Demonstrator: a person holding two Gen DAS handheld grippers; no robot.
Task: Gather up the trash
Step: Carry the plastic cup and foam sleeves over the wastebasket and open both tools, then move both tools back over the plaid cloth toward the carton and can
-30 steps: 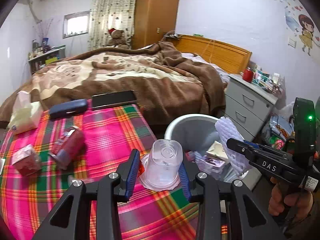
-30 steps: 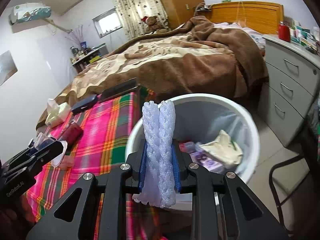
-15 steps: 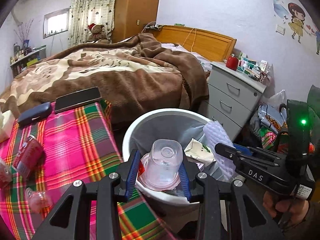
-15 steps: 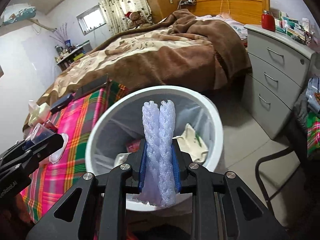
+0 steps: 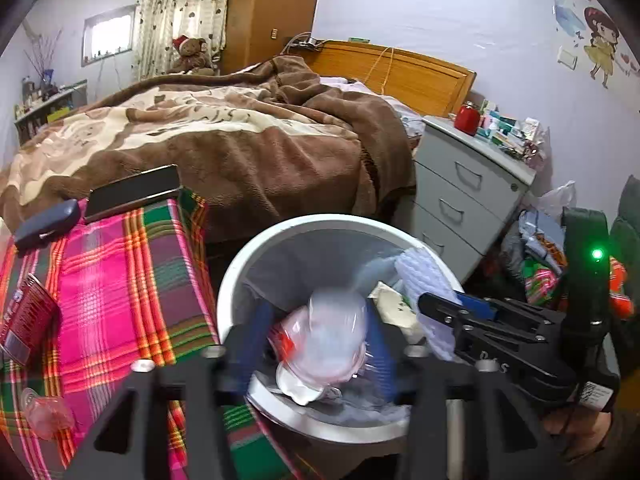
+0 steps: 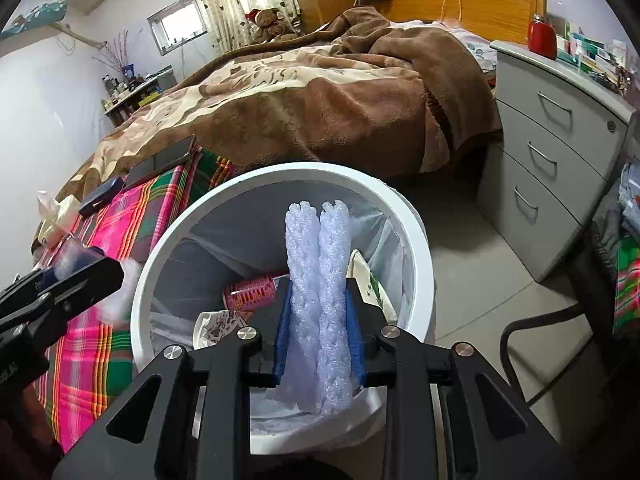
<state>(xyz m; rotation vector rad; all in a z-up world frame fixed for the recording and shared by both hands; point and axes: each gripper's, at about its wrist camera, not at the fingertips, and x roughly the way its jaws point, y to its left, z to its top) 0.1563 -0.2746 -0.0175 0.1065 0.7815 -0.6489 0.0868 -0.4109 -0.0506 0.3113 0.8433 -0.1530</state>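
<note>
My left gripper [image 5: 316, 344] is opening over the white bin [image 5: 240, 276], releasing the clear plastic cup [image 5: 332, 336]; my right gripper [image 6: 318, 328], just loosening, still pinches the foam wrap [image 6: 318, 276].

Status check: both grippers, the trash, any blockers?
Left gripper opening, clear cup dropping over bin. Right gripper opening, foam wrap between pads. Nothing blocking.

bin mouth [image 6: 416, 224] is lying open below | bed [image 6: 320, 92] is crowding its far side | drawer unit [image 6: 560, 120] is walling right | plaid table [image 5: 120, 280] is flanking left
</note>
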